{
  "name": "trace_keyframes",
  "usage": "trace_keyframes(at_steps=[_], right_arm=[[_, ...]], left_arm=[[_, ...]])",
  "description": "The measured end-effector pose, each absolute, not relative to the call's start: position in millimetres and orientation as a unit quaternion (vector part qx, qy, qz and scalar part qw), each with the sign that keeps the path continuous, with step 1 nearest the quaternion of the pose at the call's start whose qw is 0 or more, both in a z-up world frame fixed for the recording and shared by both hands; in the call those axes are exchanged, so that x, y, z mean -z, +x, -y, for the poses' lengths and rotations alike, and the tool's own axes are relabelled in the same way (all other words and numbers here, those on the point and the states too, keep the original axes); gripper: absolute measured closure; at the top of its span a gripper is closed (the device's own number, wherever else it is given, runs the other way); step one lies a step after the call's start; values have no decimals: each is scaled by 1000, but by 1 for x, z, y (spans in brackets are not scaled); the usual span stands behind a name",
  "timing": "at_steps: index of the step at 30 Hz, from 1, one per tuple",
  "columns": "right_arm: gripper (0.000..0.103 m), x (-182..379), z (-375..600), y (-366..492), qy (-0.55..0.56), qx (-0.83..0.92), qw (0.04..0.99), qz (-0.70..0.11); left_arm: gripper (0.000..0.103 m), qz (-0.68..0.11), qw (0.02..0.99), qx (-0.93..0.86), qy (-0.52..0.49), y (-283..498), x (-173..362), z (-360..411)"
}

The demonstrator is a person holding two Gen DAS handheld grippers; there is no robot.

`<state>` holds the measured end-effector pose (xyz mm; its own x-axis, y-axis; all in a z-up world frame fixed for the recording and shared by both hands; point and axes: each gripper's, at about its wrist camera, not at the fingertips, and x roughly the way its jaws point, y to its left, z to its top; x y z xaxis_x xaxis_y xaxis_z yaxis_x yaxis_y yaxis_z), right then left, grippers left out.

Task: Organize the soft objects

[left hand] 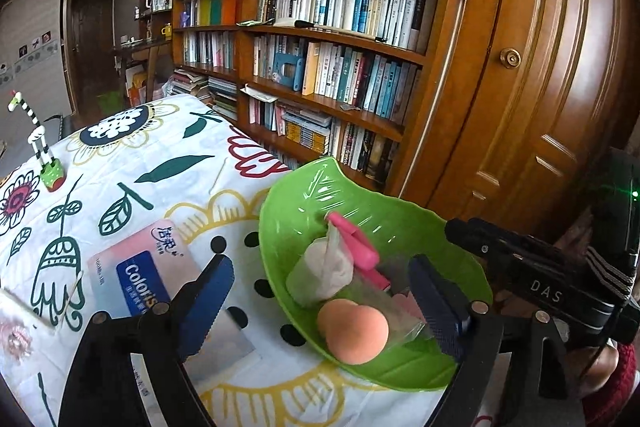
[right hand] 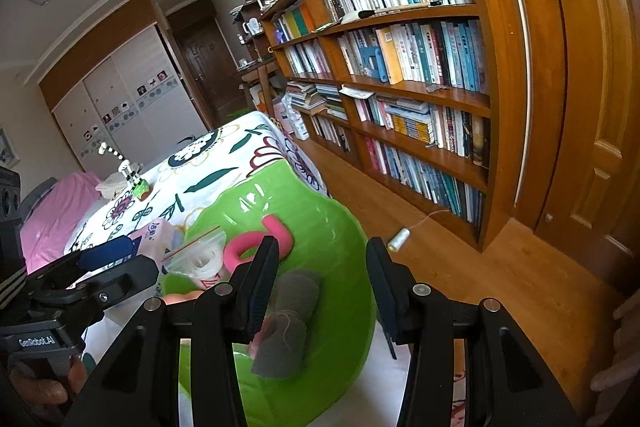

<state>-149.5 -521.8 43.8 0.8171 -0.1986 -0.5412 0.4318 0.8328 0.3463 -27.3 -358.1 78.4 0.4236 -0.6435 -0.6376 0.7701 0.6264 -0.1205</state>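
Observation:
A green leaf-shaped bowl (left hand: 400,227) sits at the table's right edge. It holds an orange beauty sponge (left hand: 354,331), a white pouch (left hand: 320,271), a pink ring-shaped piece (left hand: 356,239) and a clear bag. My left gripper (left hand: 324,303) is open, its fingers straddling the bowl's near-left rim above the sponge. In the right wrist view the bowl (right hand: 320,227) holds the pink piece (right hand: 260,243), a clear bag (right hand: 200,259) and a grey pad (right hand: 286,323). My right gripper (right hand: 320,287) is open and empty, low over the bowl's right side.
A pink tissue pack (left hand: 140,271) lies left of the bowl on the flowered tablecloth (left hand: 168,163). A striped toy figure (left hand: 44,155) stands far left. A full bookcase (left hand: 340,67) and a wooden door (left hand: 560,87) are behind. A thread spool (right hand: 400,239) lies on the floor.

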Motion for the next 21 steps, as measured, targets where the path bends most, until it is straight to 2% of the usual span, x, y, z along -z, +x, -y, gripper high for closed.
trace_keyframes(at_steps=[13, 21], right_arm=[[56, -50, 501, -139, 226, 157, 927, -255], [56, -58, 492, -130, 224, 148, 930, -252]], left_arm=[[1, -332, 847, 406, 87, -27, -84, 339], [0, -333, 855, 391, 72, -20, -88, 317]])
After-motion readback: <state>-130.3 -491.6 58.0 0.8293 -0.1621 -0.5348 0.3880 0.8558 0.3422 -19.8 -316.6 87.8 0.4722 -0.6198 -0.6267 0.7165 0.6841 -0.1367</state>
